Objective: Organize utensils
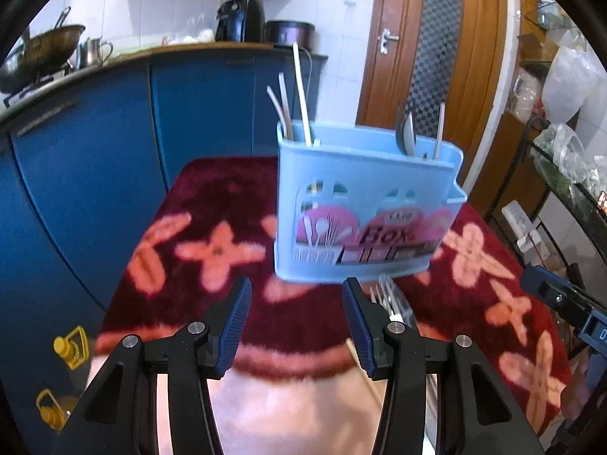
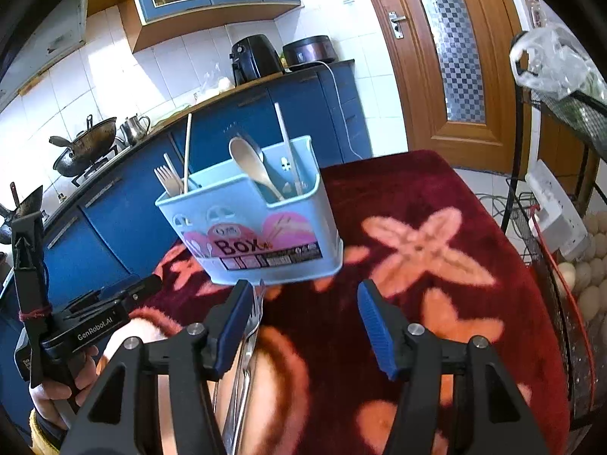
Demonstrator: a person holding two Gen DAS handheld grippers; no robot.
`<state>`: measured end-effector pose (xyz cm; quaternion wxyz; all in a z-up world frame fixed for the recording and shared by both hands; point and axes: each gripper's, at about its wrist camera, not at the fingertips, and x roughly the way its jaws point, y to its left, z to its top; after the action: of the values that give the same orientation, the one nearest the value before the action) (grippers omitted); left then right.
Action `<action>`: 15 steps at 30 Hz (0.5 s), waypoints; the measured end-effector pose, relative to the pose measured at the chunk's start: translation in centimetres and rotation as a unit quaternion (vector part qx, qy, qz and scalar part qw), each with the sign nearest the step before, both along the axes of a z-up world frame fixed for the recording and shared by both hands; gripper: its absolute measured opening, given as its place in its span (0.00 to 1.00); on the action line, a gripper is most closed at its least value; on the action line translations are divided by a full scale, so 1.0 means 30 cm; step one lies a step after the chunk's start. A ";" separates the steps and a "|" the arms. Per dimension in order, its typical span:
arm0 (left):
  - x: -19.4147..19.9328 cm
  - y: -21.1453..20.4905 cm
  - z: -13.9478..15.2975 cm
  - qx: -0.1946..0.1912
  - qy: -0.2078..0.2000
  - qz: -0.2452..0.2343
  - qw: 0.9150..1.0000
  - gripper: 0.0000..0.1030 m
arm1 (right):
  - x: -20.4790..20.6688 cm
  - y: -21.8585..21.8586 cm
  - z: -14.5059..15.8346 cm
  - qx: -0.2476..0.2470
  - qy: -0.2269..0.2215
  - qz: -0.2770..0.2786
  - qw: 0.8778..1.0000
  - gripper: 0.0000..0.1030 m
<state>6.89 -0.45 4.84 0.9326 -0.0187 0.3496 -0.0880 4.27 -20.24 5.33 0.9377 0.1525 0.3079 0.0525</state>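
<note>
Both grippers' fingers (image 1: 235,326) gape empty before pale-blue, pink-labelled utensil box (image 1: 364,204) holding spoons

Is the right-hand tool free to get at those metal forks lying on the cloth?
Probably yes: the right tool is open and empty, the forks lie uncovered just beside its left finger, and the blue box stands behind them.

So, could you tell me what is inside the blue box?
The blue box holds a wooden spoon, wooden fork and chopsticks; its walls hide their lower ends.

Blue cabinets (image 1: 95,144), white tiled wall (image 2: 114,72), wooden door (image 1: 428,45).
</note>
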 end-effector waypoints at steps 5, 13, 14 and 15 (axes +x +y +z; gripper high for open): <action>-0.015 0.002 -0.040 0.000 0.024 -0.004 1.000 0.50 | -0.015 0.006 -0.028 0.004 0.011 0.003 1.000 0.59; -0.033 -0.025 -0.082 -0.004 0.055 -0.017 0.998 0.50 | -0.031 -0.002 -0.071 0.011 0.028 -0.001 1.000 0.59; -0.035 -0.027 -0.083 -0.003 0.057 -0.019 0.998 0.50 | -0.033 -0.006 -0.077 0.012 0.030 -0.002 0.999 0.59; -0.038 -0.037 -0.086 -0.001 0.059 -0.023 0.998 0.50 | -0.035 -0.010 -0.082 0.013 0.032 -0.003 0.999 0.59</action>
<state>5.75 -1.55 2.26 0.9081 -0.0170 0.4042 -0.1082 3.21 -20.53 2.88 0.9256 0.1667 0.3364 0.0487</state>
